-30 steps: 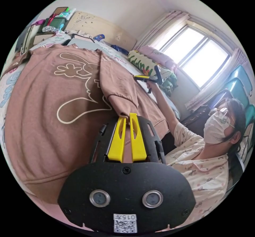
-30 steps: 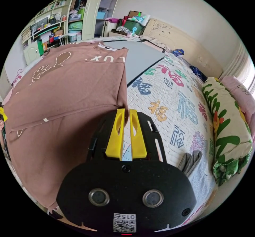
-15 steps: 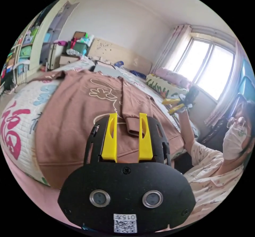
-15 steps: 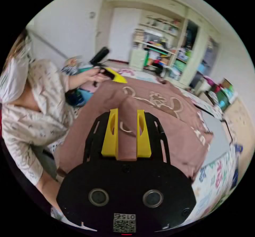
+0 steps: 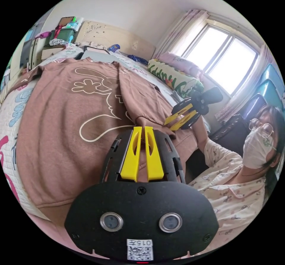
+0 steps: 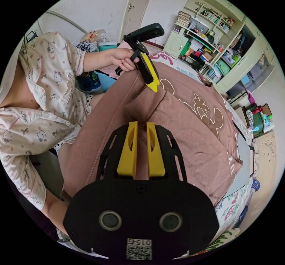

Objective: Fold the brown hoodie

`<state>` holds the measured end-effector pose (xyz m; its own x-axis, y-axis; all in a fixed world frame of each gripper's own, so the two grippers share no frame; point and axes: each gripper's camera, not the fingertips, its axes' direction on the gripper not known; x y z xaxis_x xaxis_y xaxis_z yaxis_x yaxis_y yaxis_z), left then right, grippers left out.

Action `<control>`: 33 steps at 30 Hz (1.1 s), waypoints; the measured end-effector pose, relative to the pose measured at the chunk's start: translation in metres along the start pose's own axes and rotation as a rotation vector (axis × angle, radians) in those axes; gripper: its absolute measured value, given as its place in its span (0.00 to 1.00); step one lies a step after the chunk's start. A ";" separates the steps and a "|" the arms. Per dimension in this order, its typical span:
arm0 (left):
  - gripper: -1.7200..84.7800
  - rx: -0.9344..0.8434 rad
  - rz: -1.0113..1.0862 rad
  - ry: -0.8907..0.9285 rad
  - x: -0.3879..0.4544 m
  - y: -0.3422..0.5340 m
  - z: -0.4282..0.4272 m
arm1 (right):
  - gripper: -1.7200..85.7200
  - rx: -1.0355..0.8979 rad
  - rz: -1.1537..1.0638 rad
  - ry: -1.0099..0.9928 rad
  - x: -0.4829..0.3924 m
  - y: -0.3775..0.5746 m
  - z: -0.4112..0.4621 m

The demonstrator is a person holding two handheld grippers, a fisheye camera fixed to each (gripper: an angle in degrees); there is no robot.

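The brown hoodie [image 5: 74, 113] lies flat on the bed, its white outline print facing up. One sleeve [image 5: 139, 98] is folded across the body, with its cuff near the hem. My left gripper [image 5: 143, 127] is shut on that cuff. The right gripper [image 5: 167, 122] is just beside it, at the same cuff. In the right gripper view, the right gripper [image 6: 142, 123] is shut on the cuff's edge. There the left gripper [image 6: 154, 88] pinches the cuff's far corner, held in a hand. The hoodie [image 6: 190, 128] spreads away behind them.
The bed's printed quilt [image 5: 12, 119] shows beside the hoodie. A green-patterned pillow [image 5: 169, 78] and a grey board [image 5: 95, 55] lie beyond it. A person [image 5: 231, 187] sits at the bed's edge, under the window [image 5: 225, 60]. Crowded shelves [image 6: 207, 39] line the far wall.
Half a second ago both grippers were open above the hoodie. Now both have closed on the folded sleeve's cuff. The right gripper has come in close beside the left.
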<state>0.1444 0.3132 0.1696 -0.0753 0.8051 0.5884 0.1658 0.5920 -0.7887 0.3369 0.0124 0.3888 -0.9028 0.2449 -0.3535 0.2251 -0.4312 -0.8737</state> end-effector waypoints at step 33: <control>0.22 0.563 -0.988 -0.288 -0.420 0.053 -0.056 | 0.17 0.015 0.093 -0.137 0.114 0.132 -0.024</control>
<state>0.2399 0.0039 -0.1092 -0.1595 -0.0779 0.9841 -0.5424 0.8399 -0.0214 0.2726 0.0041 0.2247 -0.9201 0.0835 -0.3827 0.3051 -0.4600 -0.8339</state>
